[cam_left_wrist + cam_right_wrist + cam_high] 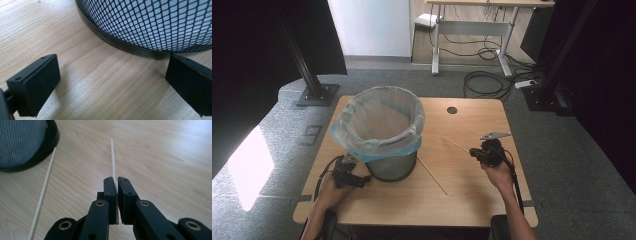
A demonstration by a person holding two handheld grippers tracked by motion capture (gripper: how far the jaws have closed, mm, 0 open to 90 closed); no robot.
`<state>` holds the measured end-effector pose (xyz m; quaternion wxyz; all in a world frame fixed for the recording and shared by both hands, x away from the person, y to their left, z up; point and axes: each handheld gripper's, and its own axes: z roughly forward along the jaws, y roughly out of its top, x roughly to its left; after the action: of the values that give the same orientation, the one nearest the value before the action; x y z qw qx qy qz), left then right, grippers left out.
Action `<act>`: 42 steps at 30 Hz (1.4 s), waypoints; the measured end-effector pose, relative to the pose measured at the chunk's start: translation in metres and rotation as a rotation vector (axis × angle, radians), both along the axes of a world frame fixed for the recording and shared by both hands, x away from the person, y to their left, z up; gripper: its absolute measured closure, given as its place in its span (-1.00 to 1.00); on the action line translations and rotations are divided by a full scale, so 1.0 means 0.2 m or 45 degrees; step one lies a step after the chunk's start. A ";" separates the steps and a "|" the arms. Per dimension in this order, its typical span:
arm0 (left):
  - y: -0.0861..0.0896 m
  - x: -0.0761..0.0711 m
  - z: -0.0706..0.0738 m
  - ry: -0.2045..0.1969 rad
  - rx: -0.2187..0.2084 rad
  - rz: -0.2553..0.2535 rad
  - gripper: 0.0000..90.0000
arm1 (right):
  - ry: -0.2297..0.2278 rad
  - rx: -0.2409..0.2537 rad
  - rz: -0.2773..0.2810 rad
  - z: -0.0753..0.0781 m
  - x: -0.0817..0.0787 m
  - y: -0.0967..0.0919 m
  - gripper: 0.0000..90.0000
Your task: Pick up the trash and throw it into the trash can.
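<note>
1. Right gripper (117,181) has its black jaws clamped on a thin pale wooden stick (113,157), whose free end juts forward over the table; in the high view the stick (455,143) slants away from the gripper (476,153) toward the bin.
2. Left gripper (112,77) stands with its jaws spread wide and nothing between them, close to the foot of the bin (155,22); seen from above it (362,181) sits at the bin's left side.
3. A second stick (432,175) lies flat on the table, its far end near the bin's base.
4. Light wood-grain table (472,200), rectangular, with a round dark hole (452,110) near its far edge.
5. Round black wire-mesh bin (392,167), lined with a translucent bluish bag (377,122) folded over the rim.
6. Grey speckled carpet (562,165) surrounds the table; black posts, loose cables and a desk (472,25) stand farther back.
</note>
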<state>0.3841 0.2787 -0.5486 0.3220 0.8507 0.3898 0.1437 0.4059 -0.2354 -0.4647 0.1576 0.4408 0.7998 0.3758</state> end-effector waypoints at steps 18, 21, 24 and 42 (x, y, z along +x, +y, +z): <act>0.00 0.00 0.00 -0.001 -0.005 0.005 -1.00 | -0.088 0.088 0.090 0.41 0.01 0.02 0.88; 0.00 0.00 0.00 -0.001 -0.005 0.004 -1.00 | -0.094 0.100 0.101 0.47 0.02 0.02 0.88; 0.00 0.00 0.00 -0.002 -0.007 0.005 -1.00 | -0.104 0.107 0.105 0.53 0.03 0.02 0.88; 0.00 0.00 0.00 0.000 -0.002 0.000 -1.00 | -0.201 0.148 0.159 0.98 0.06 0.06 0.88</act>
<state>0.3841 0.2787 -0.5486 0.3226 0.8504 0.3901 0.1434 0.4172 -0.2234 -0.2697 0.1707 0.3676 0.7876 0.4640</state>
